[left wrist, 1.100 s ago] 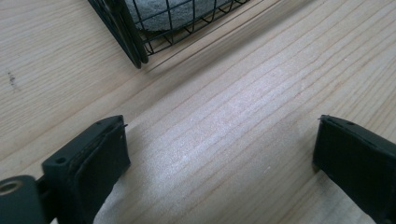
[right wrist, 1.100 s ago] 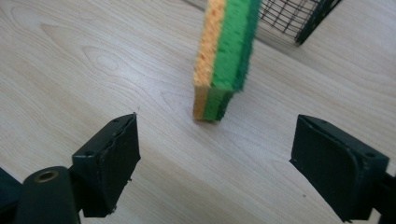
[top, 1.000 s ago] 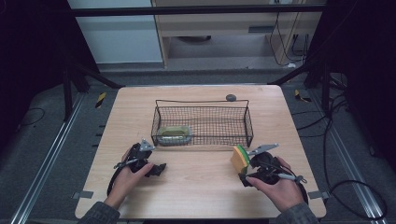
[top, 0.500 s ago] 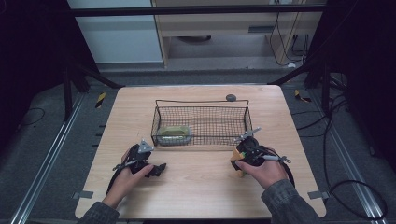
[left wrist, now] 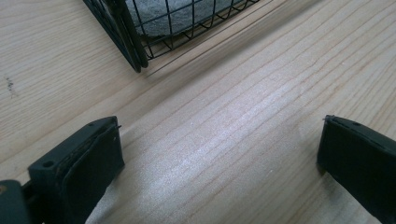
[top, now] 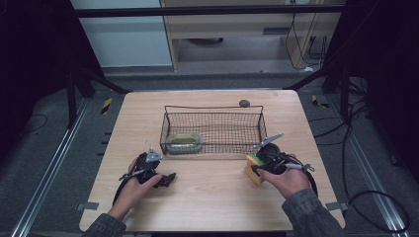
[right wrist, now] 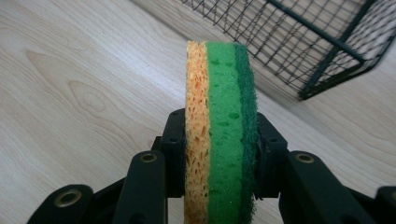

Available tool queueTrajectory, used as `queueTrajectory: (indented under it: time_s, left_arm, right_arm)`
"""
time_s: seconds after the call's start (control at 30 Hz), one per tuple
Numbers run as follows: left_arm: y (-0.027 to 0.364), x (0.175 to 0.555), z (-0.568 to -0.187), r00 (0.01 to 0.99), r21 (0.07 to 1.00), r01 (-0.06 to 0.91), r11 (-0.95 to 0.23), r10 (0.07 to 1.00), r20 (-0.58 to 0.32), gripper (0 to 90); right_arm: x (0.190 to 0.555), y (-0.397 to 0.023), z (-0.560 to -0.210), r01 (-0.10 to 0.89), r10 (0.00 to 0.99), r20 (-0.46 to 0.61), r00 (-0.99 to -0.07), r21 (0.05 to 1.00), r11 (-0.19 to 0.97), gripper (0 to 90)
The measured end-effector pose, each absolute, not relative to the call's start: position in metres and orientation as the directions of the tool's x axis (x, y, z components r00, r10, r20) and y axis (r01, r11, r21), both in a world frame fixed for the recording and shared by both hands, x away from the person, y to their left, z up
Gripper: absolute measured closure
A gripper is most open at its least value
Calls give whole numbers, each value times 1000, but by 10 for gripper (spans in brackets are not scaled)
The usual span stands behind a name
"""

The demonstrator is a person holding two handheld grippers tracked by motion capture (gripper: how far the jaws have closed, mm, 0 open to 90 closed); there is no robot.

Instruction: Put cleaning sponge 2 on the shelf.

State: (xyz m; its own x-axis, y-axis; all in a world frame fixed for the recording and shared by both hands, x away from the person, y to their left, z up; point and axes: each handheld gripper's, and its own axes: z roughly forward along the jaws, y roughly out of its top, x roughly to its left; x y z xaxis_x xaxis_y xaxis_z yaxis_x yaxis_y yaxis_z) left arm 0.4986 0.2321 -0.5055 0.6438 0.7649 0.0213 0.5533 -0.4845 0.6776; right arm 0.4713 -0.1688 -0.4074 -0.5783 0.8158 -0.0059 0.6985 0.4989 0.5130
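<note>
The jaws of the right gripper (right wrist: pixel 219 154) have just been closing and are now pinching a porous sponge (right wrist: pixel 220 121), orange, green and dark green in layers, just beside the black wire basket (top: pixel 212 109). The left gripper (left wrist: pixel 219 158) is resting with jaws spread over the pale wooden table (top: pixel 217 197).

My left tool (top: pixel 165 178) is a black block with a grey three-cornered plate on top. Its own camera shows two flat black pads (left wrist: pixel 91 170) with squared edges and a small round hole in the left mount. My right tool (top: pixel 257 168) is black too, with the same grey plate, black cable trailing behind, and brass-coloured pivot screws on its linkage arms. Both sleeves are dark grey-green.
</note>
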Motion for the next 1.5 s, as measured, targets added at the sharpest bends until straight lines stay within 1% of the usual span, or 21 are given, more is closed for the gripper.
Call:
queueTrajectory:
  time_s: [0.17, 0.33, 0.47, 0.77, 0.9, 1.03, 1.13, 1.17, 1.3, 1.5]
  left_arm:
    - [233, 500, -505, 637, 676, 559, -480, 771, 20, 0]
    - [235, 500, -506, 638, 681, 554, -479, 770, 23, 0]
    - [236, 500, -506, 636, 685, 553, -475, 771, 22, 0]
    - [238, 499, -507, 634, 692, 549, -469, 773, 21, 0]
    - [238, 499, -507, 634, 694, 546, -469, 773, 23, 0]
    - [238, 498, -508, 631, 699, 547, -462, 775, 18, 0]
    - [238, 498, -508, 631, 702, 545, -458, 776, 17, 0]
    - [239, 498, -508, 633, 704, 542, -459, 774, 16, 0]
    - [240, 498, -508, 639, 706, 536, -463, 769, 20, 0]
    - [240, 499, -509, 641, 708, 532, -464, 767, 21, 0]
  right_arm:
    - [468, -190, -390, 682, 831, -28, -556, 556, 475, 638]
    - [468, -207, -380, 663, 837, -51, -545, 585, 467, 639]
    - [470, -225, -366, 649, 854, -69, -515, 619, 441, 640]
    - [478, -242, -345, 637, 873, -100, -478, 645, 422, 642]
    - [487, -247, -336, 631, 877, -116, -467, 651, 422, 643]
    - [508, -248, -329, 633, 885, -132, -447, 652, 417, 644]
    - [515, -248, -324, 625, 885, -148, -441, 657, 421, 645]
    - [524, -248, -318, 626, 892, -164, -422, 659, 417, 645]
    - [538, -246, -308, 614, 896, -184, -403, 672, 414, 646]
    - [552, -243, -299, 592, 887, -217, -408, 676, 438, 645]
